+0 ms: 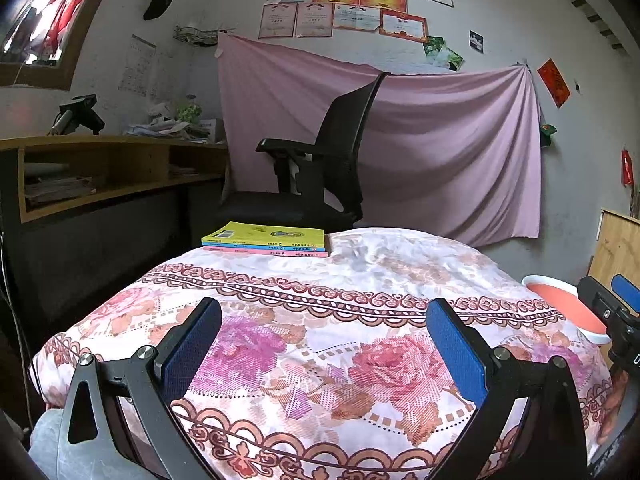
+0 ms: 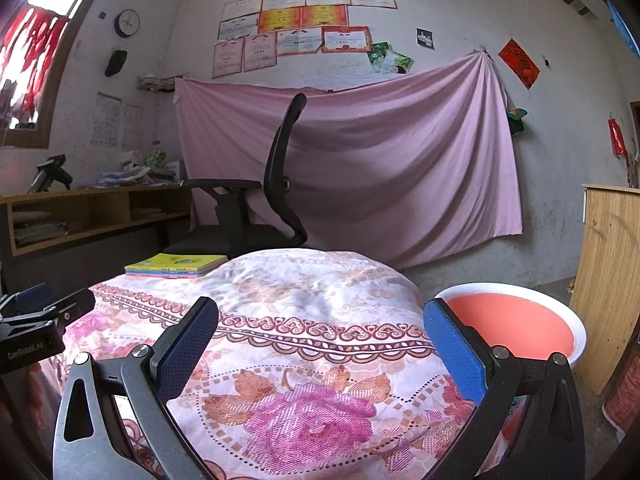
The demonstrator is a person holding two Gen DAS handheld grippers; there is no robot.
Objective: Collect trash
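Note:
My left gripper (image 1: 322, 322) hovers open over a table draped in a floral cloth (image 1: 320, 344), nothing between its blue pads. My right gripper (image 2: 320, 320) is open too, above the same floral cloth (image 2: 304, 320), and its tip shows at the right edge of the left wrist view (image 1: 616, 300). A red basin with a white rim (image 2: 516, 328) stands just beyond the table's right side, also seen as the basin (image 1: 560, 304) in the left wrist view. No loose trash shows on the cloth in either view.
A stack of three thin books (image 1: 266, 240) lies at the table's far left corner. Behind it stands a black office chair (image 1: 324, 164), a wooden desk with shelves (image 1: 108, 172) at left, and a wooden cabinet (image 2: 608, 272) at right. A pink sheet (image 2: 360, 168) hangs on the wall.

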